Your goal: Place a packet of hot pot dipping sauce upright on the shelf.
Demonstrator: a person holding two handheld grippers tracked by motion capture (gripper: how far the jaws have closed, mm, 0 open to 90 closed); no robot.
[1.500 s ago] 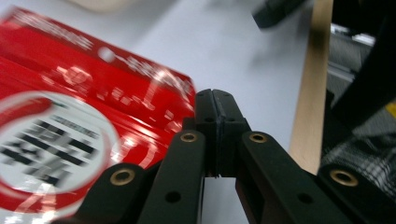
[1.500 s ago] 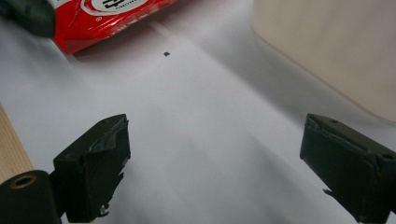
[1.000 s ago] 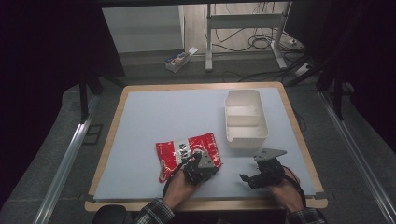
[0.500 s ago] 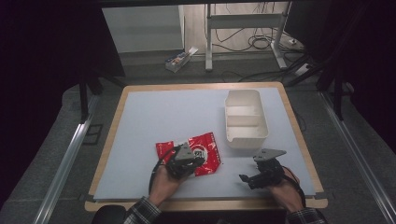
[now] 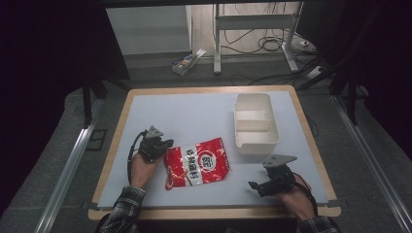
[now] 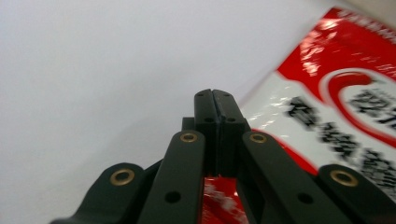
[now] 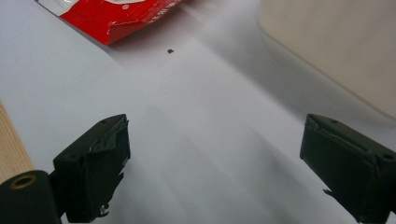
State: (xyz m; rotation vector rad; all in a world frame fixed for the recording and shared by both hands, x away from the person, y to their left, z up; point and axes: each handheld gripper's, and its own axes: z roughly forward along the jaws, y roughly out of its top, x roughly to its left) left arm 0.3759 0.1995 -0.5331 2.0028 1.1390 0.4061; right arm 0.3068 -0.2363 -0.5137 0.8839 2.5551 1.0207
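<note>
In the high view there is one red snack bag [image 5: 197, 162] lying flat on the table [image 5: 194, 111], near its front edge, and one white box [image 5: 254, 122] with two compartments further back on the right. The left gripper [image 5: 164, 144] is just beside the bag's left edge; the right gripper [image 5: 252, 185] is well apart from the bag.

In the left gripper view the two jaws are pressed together with nothing between them, and the bag [image 6: 336, 107] lies at their right.

In the right gripper view the two jaws stand wide apart over bare table, empty.
</note>
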